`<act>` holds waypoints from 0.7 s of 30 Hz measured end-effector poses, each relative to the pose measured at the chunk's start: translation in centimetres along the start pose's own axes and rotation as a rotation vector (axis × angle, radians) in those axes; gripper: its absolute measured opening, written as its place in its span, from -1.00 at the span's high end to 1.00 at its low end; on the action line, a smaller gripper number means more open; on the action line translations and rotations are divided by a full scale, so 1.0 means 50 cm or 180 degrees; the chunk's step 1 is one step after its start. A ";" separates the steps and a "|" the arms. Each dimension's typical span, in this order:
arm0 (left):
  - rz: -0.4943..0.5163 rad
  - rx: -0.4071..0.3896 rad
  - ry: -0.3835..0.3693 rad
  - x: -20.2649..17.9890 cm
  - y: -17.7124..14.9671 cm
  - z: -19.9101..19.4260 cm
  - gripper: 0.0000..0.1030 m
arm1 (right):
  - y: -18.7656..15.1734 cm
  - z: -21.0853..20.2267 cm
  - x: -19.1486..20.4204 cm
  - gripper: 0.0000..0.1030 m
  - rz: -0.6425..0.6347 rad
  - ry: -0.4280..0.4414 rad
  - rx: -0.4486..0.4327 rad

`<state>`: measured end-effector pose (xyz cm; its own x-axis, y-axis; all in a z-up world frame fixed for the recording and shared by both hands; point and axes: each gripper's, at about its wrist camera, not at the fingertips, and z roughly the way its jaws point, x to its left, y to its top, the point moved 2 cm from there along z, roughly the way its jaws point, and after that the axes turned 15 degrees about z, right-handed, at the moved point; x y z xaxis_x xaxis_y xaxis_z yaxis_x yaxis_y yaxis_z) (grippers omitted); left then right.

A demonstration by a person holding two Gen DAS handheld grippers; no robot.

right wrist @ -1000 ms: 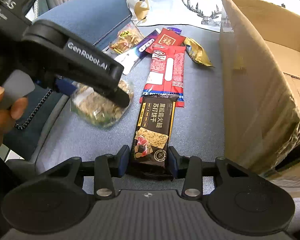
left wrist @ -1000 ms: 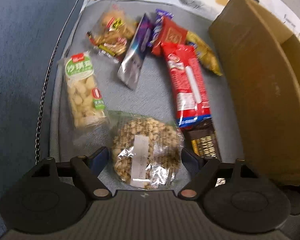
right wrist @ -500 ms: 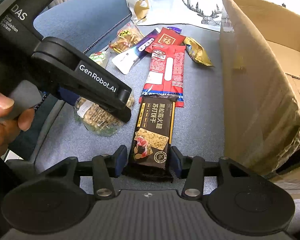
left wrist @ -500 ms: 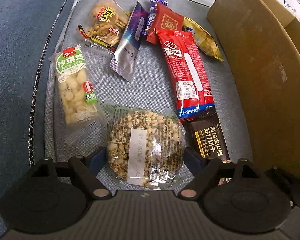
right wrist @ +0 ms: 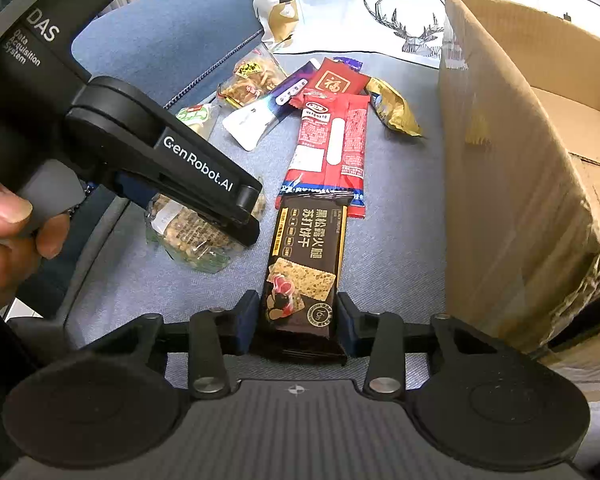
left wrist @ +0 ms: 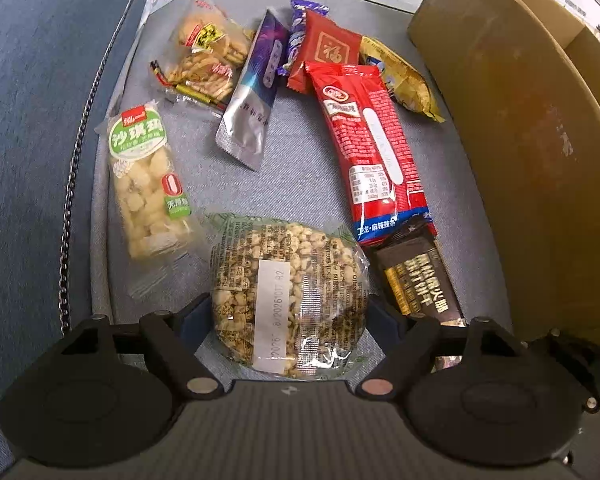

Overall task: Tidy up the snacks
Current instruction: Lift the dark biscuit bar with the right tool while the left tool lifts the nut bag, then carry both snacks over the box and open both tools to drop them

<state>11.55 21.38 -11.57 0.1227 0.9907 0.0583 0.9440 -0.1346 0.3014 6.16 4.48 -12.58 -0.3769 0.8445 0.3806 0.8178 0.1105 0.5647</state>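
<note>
Between left jaws — puffed-grain pack (left wrist: 290,296), between right jaws — black cracker bar (right wrist: 305,270)

Bare cushion strip (right wrist: 396,216) between black cracker pack (right wrist: 304,268) and tall cardboard box wall (right wrist: 500,184), snacks crowding left.

Blue-grey cushion (left wrist: 300,168), deer-print cloth (right wrist: 380,12)
</note>
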 end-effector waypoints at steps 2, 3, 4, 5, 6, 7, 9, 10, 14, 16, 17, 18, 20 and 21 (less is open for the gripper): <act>-0.0017 -0.0063 0.0025 0.003 0.004 -0.007 -0.63 | 0.002 -0.005 0.000 0.22 -0.0013 0.0017 -0.0032; -0.0059 -0.0110 0.0018 0.007 0.004 -0.012 -0.63 | 0.002 -0.009 0.001 0.23 -0.0029 0.0021 -0.0061; -0.0101 -0.0177 0.0008 0.012 0.005 -0.021 -0.63 | 0.003 -0.013 0.002 0.23 -0.0043 0.0020 -0.0089; -0.0134 -0.0252 0.0003 0.016 0.005 -0.030 -0.63 | 0.002 -0.019 0.002 0.23 -0.0058 0.0023 -0.0117; -0.0163 -0.0327 0.0000 0.020 0.005 -0.041 -0.63 | 0.001 -0.025 0.004 0.23 -0.0078 0.0021 -0.0150; -0.0190 -0.0409 -0.0005 0.023 0.004 -0.051 -0.63 | 0.001 -0.031 0.006 0.23 -0.0108 0.0021 -0.0184; -0.0231 -0.0572 -0.0004 0.026 0.000 -0.073 -0.63 | 0.001 -0.044 0.012 0.23 -0.0168 0.0034 -0.0256; -0.0247 -0.0673 0.0004 0.029 -0.002 -0.086 -0.63 | 0.001 -0.050 0.016 0.23 -0.0183 0.0037 -0.0289; -0.0293 -0.1112 0.0060 0.025 -0.008 -0.142 -0.63 | 0.006 -0.085 0.032 0.23 -0.0231 0.0089 -0.0468; -0.0295 -0.1351 0.0103 0.018 -0.012 -0.171 -0.63 | 0.012 -0.109 0.037 0.23 -0.0235 0.0134 -0.0561; -0.0292 -0.1438 0.0131 0.016 -0.012 -0.182 -0.63 | 0.017 -0.125 0.040 0.23 -0.0240 0.0160 -0.0624; -0.0293 -0.1524 0.0167 0.012 -0.014 -0.191 -0.63 | 0.021 -0.141 0.040 0.23 -0.0243 0.0182 -0.0677; -0.0331 -0.1709 0.0231 0.010 -0.016 -0.212 -0.63 | 0.033 -0.170 0.039 0.23 -0.0245 0.0232 -0.0781; -0.0370 -0.1801 0.0257 0.011 -0.017 -0.221 -0.63 | 0.042 -0.185 0.037 0.23 -0.0247 0.0251 -0.0835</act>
<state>7.44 21.83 -1.26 -0.0166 0.9981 0.0601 0.6365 -0.0359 0.7705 3.15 1.45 -3.92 -0.4750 0.7943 0.3789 0.6487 0.0251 0.7606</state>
